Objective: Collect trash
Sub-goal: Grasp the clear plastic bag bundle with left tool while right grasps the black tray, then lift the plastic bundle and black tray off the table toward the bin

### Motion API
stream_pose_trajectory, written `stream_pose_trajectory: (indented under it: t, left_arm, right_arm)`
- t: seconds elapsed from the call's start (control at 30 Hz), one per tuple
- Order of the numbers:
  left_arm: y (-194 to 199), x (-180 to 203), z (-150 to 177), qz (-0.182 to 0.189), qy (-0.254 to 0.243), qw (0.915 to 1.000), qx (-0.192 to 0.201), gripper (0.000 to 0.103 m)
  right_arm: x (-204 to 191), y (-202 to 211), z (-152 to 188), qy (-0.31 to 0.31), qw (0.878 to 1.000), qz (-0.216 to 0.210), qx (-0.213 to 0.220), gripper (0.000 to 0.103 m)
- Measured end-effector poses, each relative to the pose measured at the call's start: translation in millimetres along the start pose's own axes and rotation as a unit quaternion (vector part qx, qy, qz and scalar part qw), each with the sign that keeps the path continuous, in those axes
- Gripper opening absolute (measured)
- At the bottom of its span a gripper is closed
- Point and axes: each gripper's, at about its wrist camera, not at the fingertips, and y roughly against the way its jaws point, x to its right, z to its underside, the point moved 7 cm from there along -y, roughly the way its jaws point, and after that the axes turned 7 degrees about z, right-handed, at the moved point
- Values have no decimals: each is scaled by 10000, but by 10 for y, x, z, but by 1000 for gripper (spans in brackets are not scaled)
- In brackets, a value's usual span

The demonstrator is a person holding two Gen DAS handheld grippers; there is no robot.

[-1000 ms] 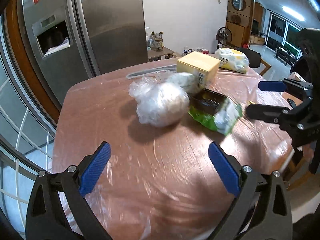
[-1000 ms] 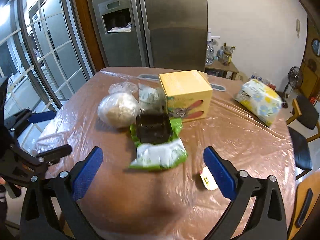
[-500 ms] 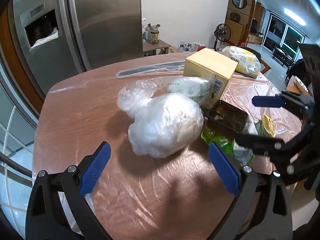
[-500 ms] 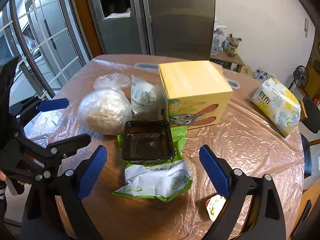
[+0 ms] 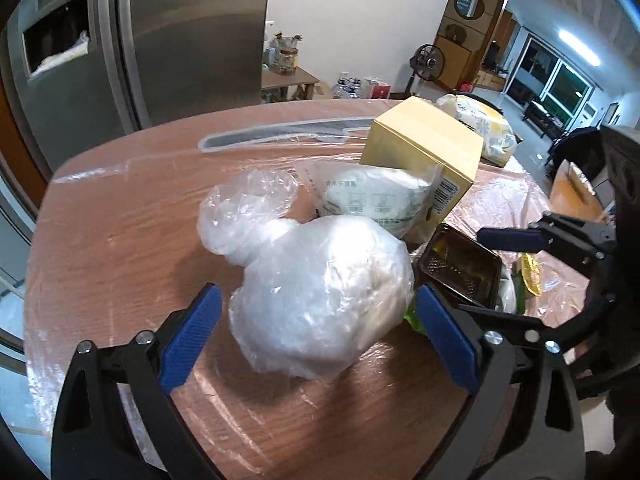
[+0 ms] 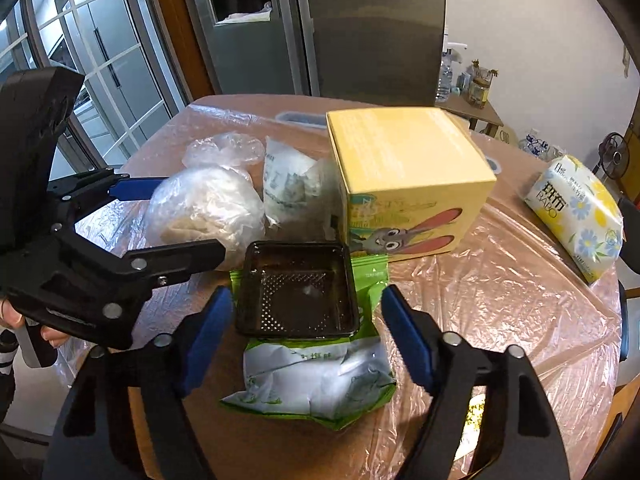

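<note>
A crumpled clear plastic bag bundle lies on the plastic-covered table, between the open fingers of my left gripper; it also shows in the right wrist view. A black plastic tray sits on a green-and-white wrapper, between the open fingers of my right gripper. A white food pouch leans by a yellow carton. A small yellow wrapper lies to the right.
A pack of tissues lies at the table's far right. A steel fridge stands behind the table. The left gripper's body reaches in from the left in the right wrist view, close to the tray.
Both grippers have moved forward over the table. The bag bundle now lies between the left fingers and the tray with its wrapper between the right fingers.
</note>
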Motion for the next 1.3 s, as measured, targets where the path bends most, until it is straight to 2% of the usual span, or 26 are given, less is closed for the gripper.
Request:
stream_pose_trajectory:
  t: [0.17,0.4,0.7,1.3]
  left_arm:
    - [-39,1,10,197,30,9998,-67,72]
    - [47,7,36,254,62,9997,23,62]
    - [233,7,128,311,224,9991,207,61]
    - [552,244,284,371,212,9980,456,61]
  right_arm:
    - [15,13,11,-22,9999,-108,15,53]
    - [14,100,12,-23,9998,-158,147,53]
    - [43,225,23,-131,9991,-253,311,53]
    - [61,546,91,-334,9968,-385,623,53]
